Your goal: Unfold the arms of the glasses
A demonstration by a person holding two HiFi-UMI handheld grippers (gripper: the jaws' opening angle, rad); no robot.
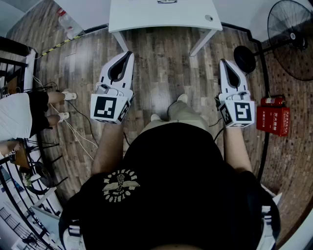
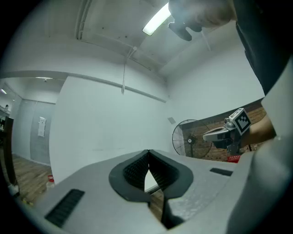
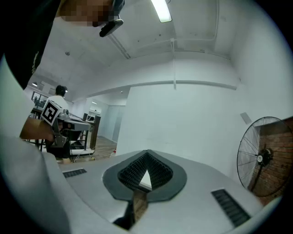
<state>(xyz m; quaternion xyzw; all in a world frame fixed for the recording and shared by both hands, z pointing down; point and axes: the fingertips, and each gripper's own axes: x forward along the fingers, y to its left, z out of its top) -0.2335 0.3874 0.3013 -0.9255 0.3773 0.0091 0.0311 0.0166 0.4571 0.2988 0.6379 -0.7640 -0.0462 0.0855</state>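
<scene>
Left tool (image 1: 128, 52) and right tool (image 1: 222, 61) are held level, each with its jaws closed together on nothing. Ahead of both stands the white tabletop (image 1: 161, 14), and a fan (image 1: 293, 36) is off beyond the right tool. The glasses show in no view; a small dark shape (image 1: 167, 1) at the tabletop's far edge is cut off. Unfolding seems not yet begun: finding, gripping and opening both arms all remain.

Table (image 1: 161, 14) ahead of L gripper (image 1: 128, 54) & R gripper (image 1: 225, 63); fan (image 1: 292, 36) far R, seated person (image 1: 19, 117) far L
</scene>
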